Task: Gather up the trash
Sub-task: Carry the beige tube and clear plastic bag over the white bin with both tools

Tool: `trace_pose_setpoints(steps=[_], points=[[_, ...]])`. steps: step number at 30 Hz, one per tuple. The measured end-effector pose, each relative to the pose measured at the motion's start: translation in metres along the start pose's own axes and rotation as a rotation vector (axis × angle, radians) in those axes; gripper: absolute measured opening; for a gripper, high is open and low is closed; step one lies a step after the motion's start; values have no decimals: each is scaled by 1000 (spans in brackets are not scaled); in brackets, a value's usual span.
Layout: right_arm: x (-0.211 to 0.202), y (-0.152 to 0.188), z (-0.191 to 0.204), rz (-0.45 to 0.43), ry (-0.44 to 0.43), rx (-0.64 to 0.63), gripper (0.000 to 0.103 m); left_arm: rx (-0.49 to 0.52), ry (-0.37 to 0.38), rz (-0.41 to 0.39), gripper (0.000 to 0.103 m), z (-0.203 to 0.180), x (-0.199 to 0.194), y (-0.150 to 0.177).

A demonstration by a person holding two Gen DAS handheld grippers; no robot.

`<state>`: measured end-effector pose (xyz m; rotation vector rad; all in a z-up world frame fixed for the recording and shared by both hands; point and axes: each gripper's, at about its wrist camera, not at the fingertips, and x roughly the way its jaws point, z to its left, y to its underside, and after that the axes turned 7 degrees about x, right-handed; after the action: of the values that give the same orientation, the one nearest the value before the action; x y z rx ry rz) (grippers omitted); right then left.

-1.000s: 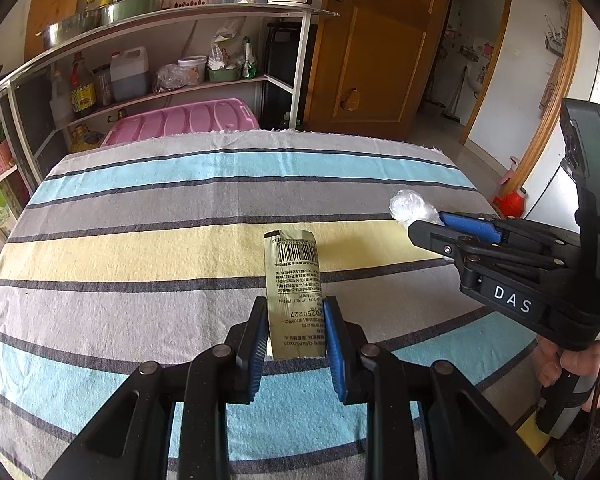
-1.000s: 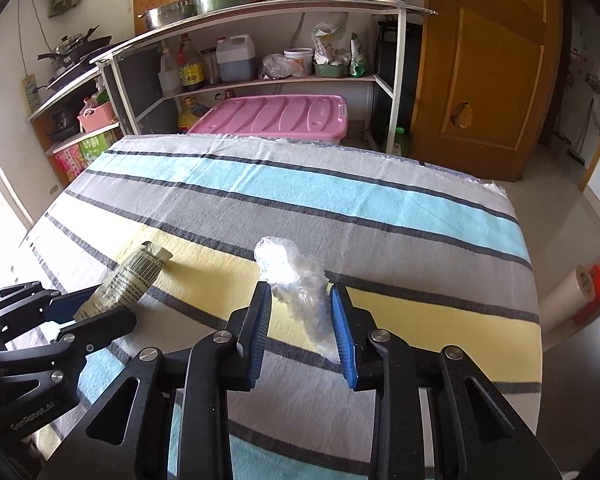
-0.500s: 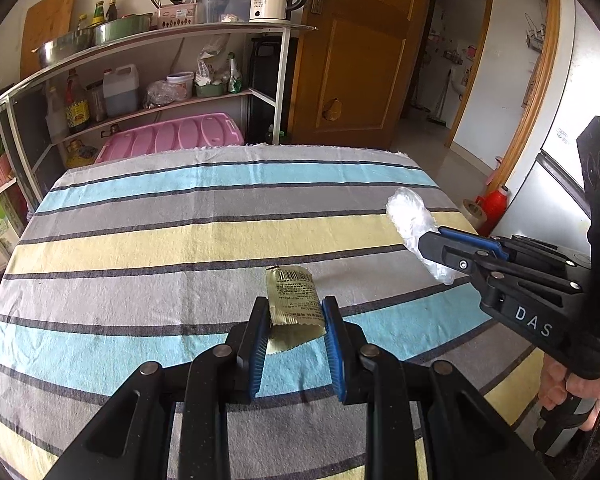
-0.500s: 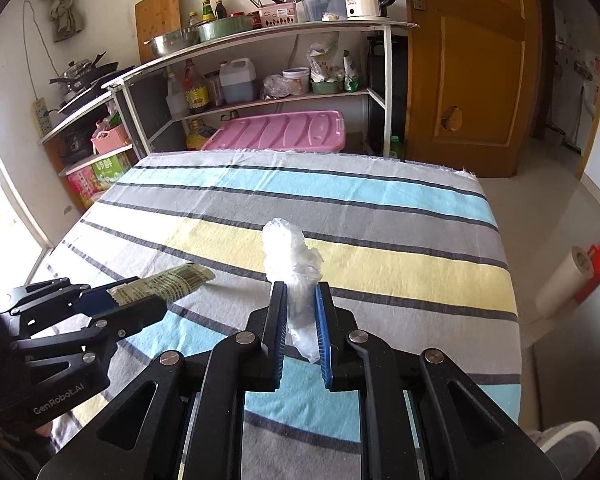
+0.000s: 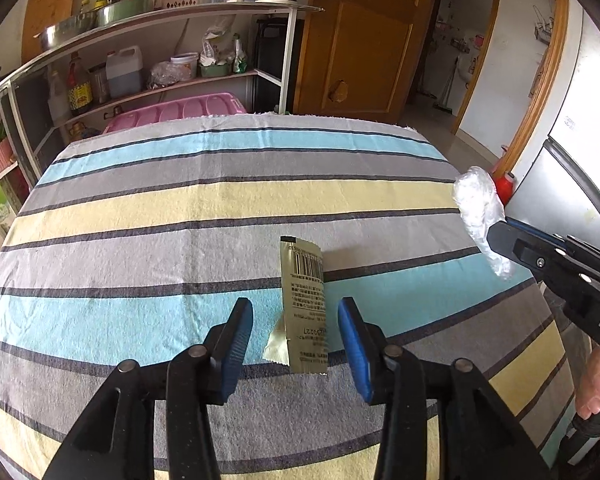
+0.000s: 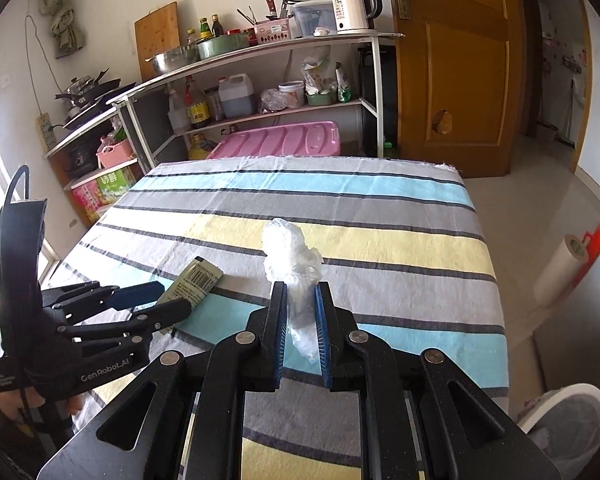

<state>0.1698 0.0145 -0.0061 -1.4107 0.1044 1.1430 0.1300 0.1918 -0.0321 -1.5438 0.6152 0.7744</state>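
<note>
A green-gold foil packet [image 5: 305, 307] with a barcode lies between the fingers of my left gripper [image 5: 296, 334], which is open; neither blue pad touches it. In the right wrist view the packet [image 6: 192, 285] lies on the striped tablecloth [image 6: 380, 208] under the left gripper's fingers [image 6: 140, 294]. My right gripper [image 6: 300, 320] is shut on a crumpled clear plastic wrap [image 6: 292, 258] and holds it above the table. The wrap also shows in the left wrist view [image 5: 478, 212] at the right, sticking out of the right gripper.
A metal shelf rack [image 6: 260, 80] with bottles, bowls and a kettle stands behind the table. A pink plastic lid [image 6: 276, 140] leans below it. A wooden door [image 6: 452, 72] is at the back right. A paper roll [image 6: 560, 264] stands on the floor to the right.
My left gripper has opened and let go of the foil packet, which now lies on the cloth. My right gripper stays shut on the plastic wrap, lifted.
</note>
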Motion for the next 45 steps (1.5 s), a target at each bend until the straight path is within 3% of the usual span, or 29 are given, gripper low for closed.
trace_pose_setpoints(steps=[7, 9, 11, 17, 24, 34, 45], points=[[7, 0, 1, 8, -7, 0, 14, 25, -47, 21, 49, -7, 16, -6], [9, 0, 0, 8, -11, 3, 14, 34, -57, 18, 43, -9, 17, -6], [10, 1, 0, 10, -10, 5, 14, 39, -56, 14, 24, -10, 15, -6], [7, 3, -1, 3, -17, 18, 14, 41, -49, 13, 23, -13, 11, -6], [-24, 5, -15, -50, 1, 54, 14, 61, -13, -46, 23, -29, -18, -12], [-108, 28, -63, -149, 124, 152, 14, 193, 107, -135, 23, -114, -57, -20], [-186, 67, -124, -206, 323, 252, 14, 354, 247, -149, 24, -222, -61, -22]])
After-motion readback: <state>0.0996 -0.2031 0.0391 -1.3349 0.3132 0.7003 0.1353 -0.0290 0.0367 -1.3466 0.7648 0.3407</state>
